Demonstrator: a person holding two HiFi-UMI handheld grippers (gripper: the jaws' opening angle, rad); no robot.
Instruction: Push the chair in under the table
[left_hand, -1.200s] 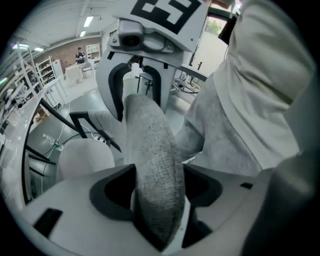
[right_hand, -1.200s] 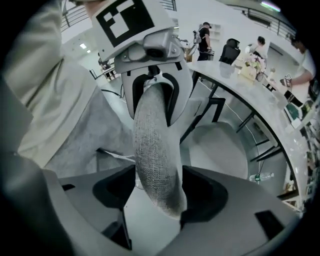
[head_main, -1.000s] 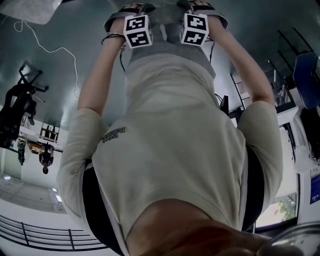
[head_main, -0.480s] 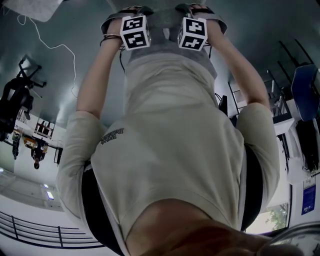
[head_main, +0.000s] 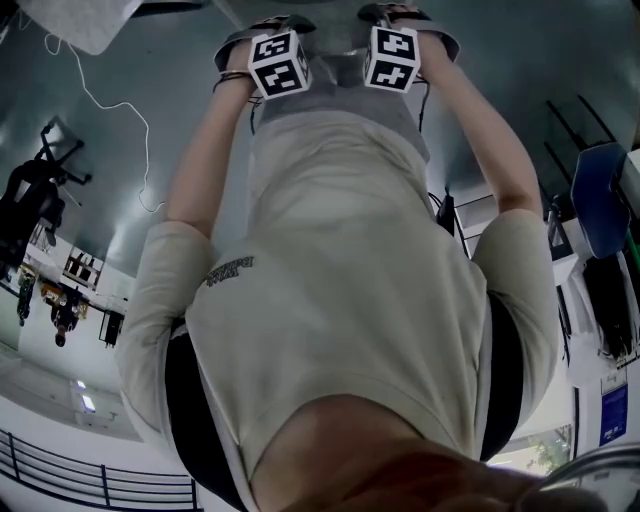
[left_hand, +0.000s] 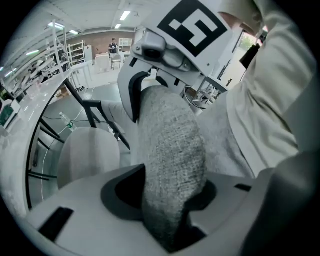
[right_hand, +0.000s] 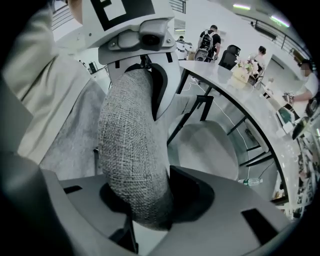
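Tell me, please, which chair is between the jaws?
The grey woven-fabric chair: its backrest top is clamped in both pairs of jaws, which have just closed further. The pale chairs either side stand untouched.

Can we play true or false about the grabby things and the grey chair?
1. Both grippers clamp the grey chair back. True: the left gripper and right gripper have just been closing their jaws, and the chair back sits between them.
2. The chair back is shiny wood. False: it is woven grey fabric.
3. A pale chair seat shows beside the table. True: the pale chair seat sits by the white table.
4. Nobody else is in the room. False: people stand far behind the table.
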